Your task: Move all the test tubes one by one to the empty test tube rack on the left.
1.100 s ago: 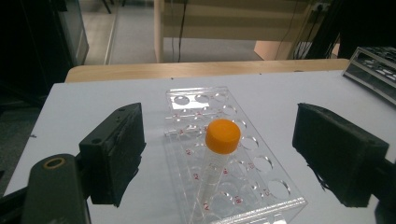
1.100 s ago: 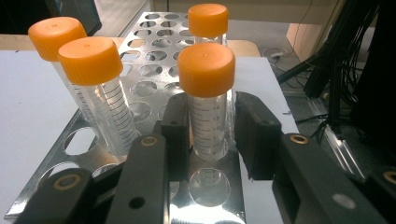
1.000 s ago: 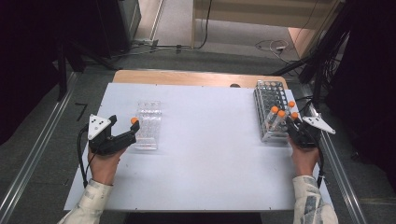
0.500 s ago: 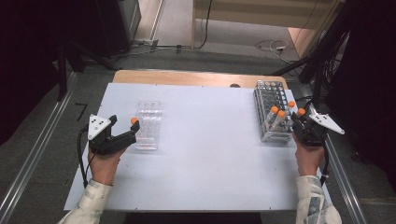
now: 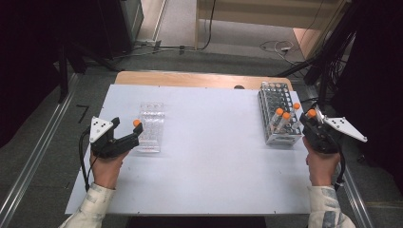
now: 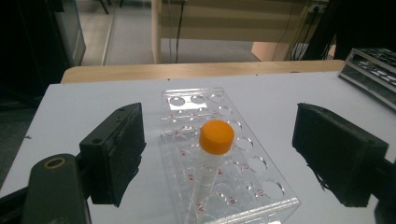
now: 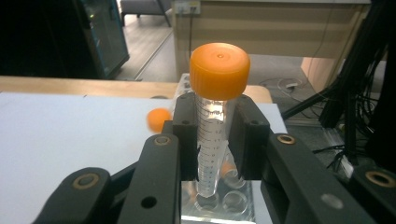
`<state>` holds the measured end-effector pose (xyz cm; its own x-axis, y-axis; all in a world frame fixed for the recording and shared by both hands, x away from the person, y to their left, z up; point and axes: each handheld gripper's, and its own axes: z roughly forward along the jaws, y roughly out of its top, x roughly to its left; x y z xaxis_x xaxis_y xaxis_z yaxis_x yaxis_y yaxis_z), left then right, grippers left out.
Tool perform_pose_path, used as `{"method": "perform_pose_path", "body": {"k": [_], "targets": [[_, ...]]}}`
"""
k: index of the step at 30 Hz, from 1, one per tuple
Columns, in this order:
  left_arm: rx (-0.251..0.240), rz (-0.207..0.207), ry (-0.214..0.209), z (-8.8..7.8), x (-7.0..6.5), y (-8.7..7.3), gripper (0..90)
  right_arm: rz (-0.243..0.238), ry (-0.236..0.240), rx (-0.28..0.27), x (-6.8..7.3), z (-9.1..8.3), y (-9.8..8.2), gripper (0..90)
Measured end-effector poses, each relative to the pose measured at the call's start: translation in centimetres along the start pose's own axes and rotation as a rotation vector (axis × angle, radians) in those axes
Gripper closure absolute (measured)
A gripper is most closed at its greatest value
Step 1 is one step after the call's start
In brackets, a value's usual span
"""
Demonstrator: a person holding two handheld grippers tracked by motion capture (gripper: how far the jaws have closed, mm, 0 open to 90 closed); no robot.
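On the left, a clear plastic rack (image 5: 151,126) stands on the white table and holds one orange-capped tube (image 5: 137,123). My left gripper (image 5: 124,137) is open, one jaw on each side of that tube (image 6: 216,136) and the rack (image 6: 196,100), touching neither. On the right, my right gripper (image 5: 311,124) is shut on another orange-capped tube (image 7: 218,70), pads (image 7: 186,140) pressed on its graduated body. That tube (image 5: 311,113) hangs upright just above the near right corner of the metal rack (image 5: 273,92).
Three more orange-capped tubes (image 5: 286,115) stand in the metal rack's near end. The white table board (image 5: 214,156) lies bare between the two racks. A wooden edge (image 5: 190,78) runs along the back, with cables and dark stands on the floor beyond.
My right gripper has risen and drifted slightly right, lifting its tube up out of the metal rack. The left gripper and the clear rack have stayed put.
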<state>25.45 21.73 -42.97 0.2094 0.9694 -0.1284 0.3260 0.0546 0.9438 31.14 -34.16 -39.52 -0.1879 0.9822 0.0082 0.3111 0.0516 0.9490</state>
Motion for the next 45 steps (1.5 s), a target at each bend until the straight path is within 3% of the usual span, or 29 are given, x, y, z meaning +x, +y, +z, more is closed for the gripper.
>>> {"method": "perform_pose_path", "body": {"k": [4,11,21,27,35,45], "targets": [[-0.002,0.001,-0.004,-0.1,-0.2,0.1,17.3,-0.013,0.068,0.016,1.3,-1.0,-0.3,71.9],[0.002,0.023,-0.011,0.0,-0.7,0.0,17.6,-0.071,0.203,0.046,5.6,-1.6,-1.0,71.9],[0.005,0.041,-0.035,0.0,-1.7,-0.1,17.6,-0.15,0.382,0.101,12.2,-0.2,-1.9,71.9],[0.008,0.057,-0.055,-0.1,-2.5,-0.1,18.0,-0.2,0.457,0.137,15.9,0.9,-2.9,71.9],[0.009,0.08,-0.122,-0.4,-4.5,-0.2,18.8,-0.244,0.546,0.159,20.1,1.5,-3.9,72.0],[0.042,0.125,-0.25,-0.5,-7.4,-0.6,24.6,-0.288,0.615,0.181,24.3,2.6,-4.8,71.9]]}}
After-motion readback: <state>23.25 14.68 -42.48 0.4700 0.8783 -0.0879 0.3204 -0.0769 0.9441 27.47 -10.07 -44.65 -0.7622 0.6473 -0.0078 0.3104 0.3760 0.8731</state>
